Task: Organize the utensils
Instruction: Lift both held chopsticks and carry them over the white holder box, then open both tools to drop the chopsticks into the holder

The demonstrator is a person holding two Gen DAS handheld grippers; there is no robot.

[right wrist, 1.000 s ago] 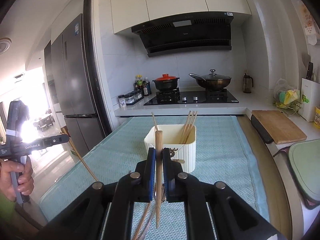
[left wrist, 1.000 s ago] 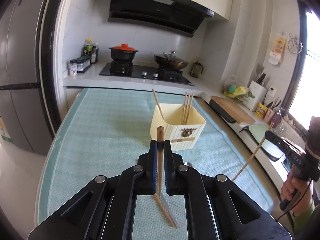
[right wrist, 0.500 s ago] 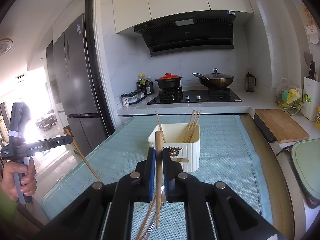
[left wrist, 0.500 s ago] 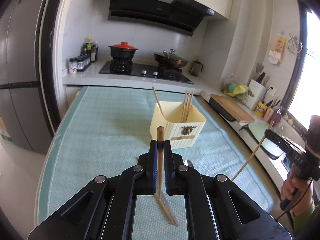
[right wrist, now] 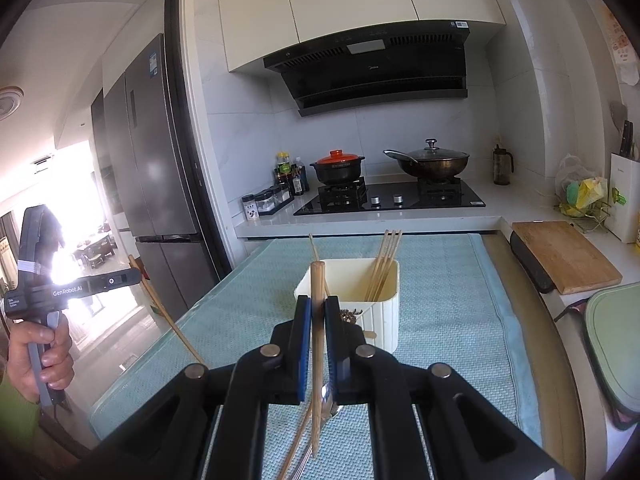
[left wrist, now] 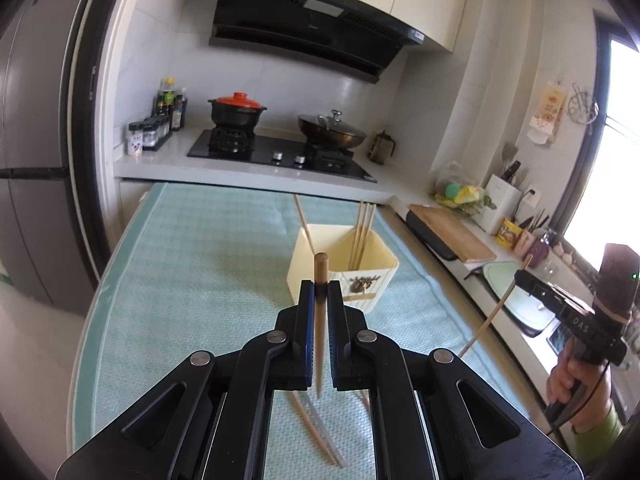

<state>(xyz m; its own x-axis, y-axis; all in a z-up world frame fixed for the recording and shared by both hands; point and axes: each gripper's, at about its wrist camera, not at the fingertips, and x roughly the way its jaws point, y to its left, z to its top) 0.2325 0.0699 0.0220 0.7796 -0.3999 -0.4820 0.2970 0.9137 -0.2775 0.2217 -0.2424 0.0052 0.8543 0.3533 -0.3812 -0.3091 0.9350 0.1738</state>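
Chopsticks: one clamped in left gripper [left wrist: 320, 292], one in right gripper [right wrist: 318, 312], jaws closed tight on each, thick ends forward, short of cream holder [left wrist: 384, 270]; apparently posed for insertion. Others stand inside holder; several lie on mat [left wrist: 208, 264] before it.

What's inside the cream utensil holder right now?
The cream holder has a bunch of chopsticks leaning at its right side and a single chopstick at its left. Its walls hide the bottom.
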